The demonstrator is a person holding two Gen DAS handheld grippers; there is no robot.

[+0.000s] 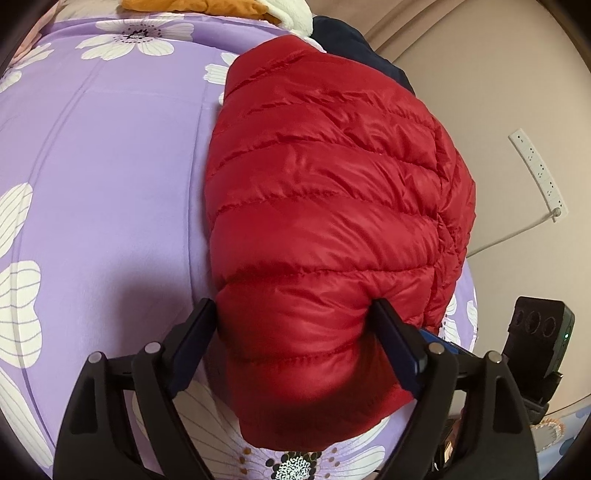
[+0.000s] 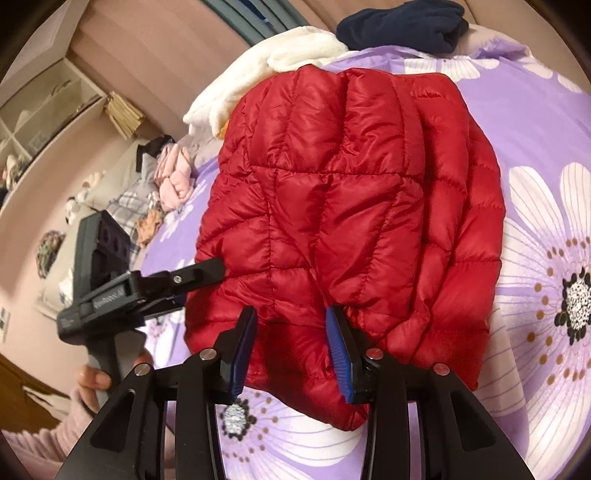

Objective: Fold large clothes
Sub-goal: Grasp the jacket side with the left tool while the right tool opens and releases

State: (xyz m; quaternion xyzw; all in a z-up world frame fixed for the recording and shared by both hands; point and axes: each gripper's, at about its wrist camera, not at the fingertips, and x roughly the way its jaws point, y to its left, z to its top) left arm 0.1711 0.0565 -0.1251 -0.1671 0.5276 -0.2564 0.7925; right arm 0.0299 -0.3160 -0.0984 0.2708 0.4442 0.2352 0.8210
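A red quilted down jacket [image 1: 325, 206] lies folded into a compact bundle on the purple flowered bedspread [image 1: 110, 184]. My left gripper [image 1: 295, 314] stands wide open, its two fingers on either side of the bundle's near corner. The jacket also shows in the right wrist view [image 2: 351, 206]. My right gripper [image 2: 291, 321] is open, its blue-padded fingers straddling the bundle's near edge. The left gripper's fingers [image 2: 199, 275] show there too, touching the jacket's left side.
White fleece [image 2: 295, 55], a dark navy garment [image 2: 402, 22] and an orange garment [image 1: 192, 5] lie beyond the jacket. Pink clothes [image 2: 173, 177] lie at the bed's far side. A power strip [image 1: 535, 173] hangs on the wall to the right.
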